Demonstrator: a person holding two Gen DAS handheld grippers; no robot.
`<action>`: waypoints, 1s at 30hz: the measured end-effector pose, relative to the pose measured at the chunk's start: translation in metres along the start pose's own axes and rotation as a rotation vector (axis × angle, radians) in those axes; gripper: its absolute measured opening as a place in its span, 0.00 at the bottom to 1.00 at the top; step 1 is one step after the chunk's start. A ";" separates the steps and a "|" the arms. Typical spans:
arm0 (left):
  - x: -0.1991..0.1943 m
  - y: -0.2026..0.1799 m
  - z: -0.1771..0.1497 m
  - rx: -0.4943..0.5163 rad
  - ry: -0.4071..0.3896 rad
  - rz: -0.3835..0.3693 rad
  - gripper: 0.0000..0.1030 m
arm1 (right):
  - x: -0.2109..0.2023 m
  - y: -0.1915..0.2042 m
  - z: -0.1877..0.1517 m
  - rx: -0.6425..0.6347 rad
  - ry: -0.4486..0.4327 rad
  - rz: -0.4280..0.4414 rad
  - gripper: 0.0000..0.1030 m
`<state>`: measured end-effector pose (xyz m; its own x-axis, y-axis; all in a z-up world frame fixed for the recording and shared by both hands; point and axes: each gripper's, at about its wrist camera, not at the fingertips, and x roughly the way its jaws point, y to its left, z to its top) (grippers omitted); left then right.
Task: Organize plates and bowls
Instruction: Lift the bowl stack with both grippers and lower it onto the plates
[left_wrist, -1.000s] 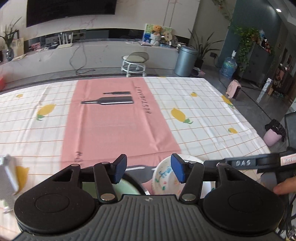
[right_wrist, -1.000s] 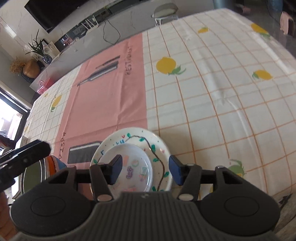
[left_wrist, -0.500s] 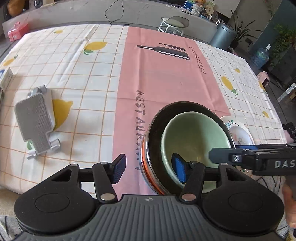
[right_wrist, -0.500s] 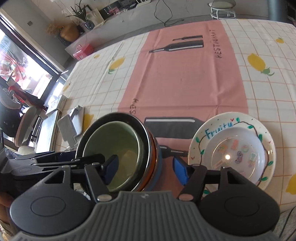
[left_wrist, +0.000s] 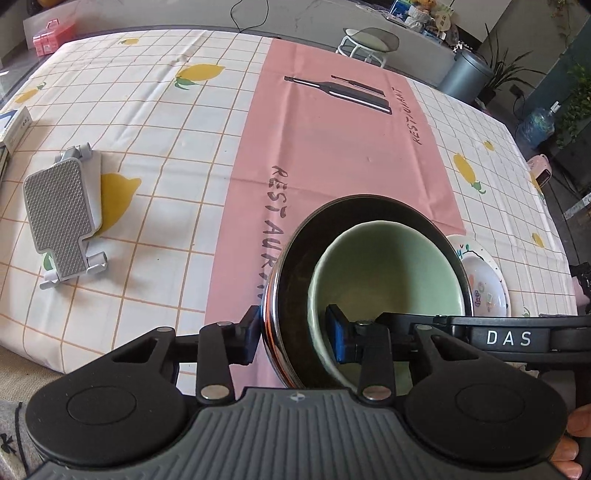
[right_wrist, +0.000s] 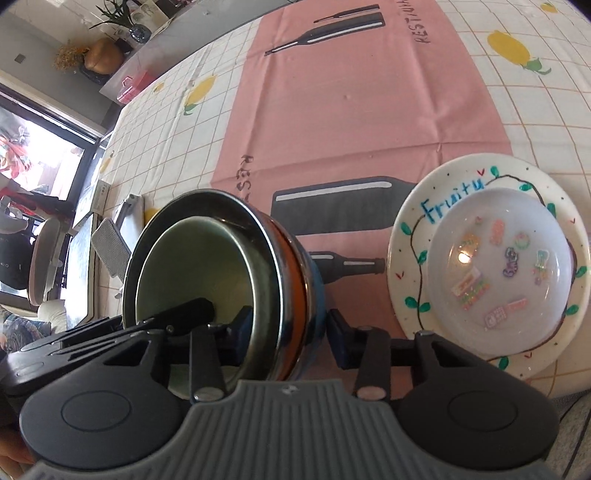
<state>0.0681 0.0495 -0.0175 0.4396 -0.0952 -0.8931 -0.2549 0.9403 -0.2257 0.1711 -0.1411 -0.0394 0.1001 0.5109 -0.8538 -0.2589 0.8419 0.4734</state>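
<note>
A stack of nested bowls sits near the table's front edge: a pale green bowl (left_wrist: 384, 273) inside a dark steel-rimmed bowl (left_wrist: 291, 266), over orange and blue ones (right_wrist: 301, 266). My left gripper (left_wrist: 293, 334) straddles the stack's near rim, one finger outside, one inside the green bowl. My right gripper (right_wrist: 286, 328) straddles the same stack (right_wrist: 207, 258) from the right side. To the right lies a white "Fruity" plate (right_wrist: 458, 181) with a translucent sticker bowl (right_wrist: 498, 266) on it; the plate also shows in the left wrist view (left_wrist: 484, 273).
A grey phone stand (left_wrist: 62, 210) lies on the lemon-print tablecloth (left_wrist: 155, 122) at the left. The pink centre strip (left_wrist: 332, 147) runs away from me. The table's front edge is just below the stack. A stool (left_wrist: 369, 40) and bin (left_wrist: 465, 75) stand beyond the table.
Both grippers have closed in on the bowl stack: each now has one finger inside and one outside the rim. The stack appears tilted in the right wrist view.
</note>
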 end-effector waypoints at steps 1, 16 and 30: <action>-0.002 -0.003 0.002 -0.002 -0.003 0.002 0.41 | -0.002 -0.001 0.001 0.007 -0.001 0.003 0.41; -0.005 -0.110 0.036 0.111 -0.009 -0.122 0.41 | -0.110 -0.070 0.027 0.110 -0.126 0.008 0.40; 0.039 -0.136 0.024 0.116 0.084 -0.118 0.40 | -0.100 -0.130 0.021 0.195 -0.081 -0.033 0.40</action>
<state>0.1402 -0.0741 -0.0120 0.3856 -0.2292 -0.8938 -0.1028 0.9520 -0.2884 0.2144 -0.2975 -0.0113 0.1841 0.4881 -0.8532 -0.0645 0.8721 0.4850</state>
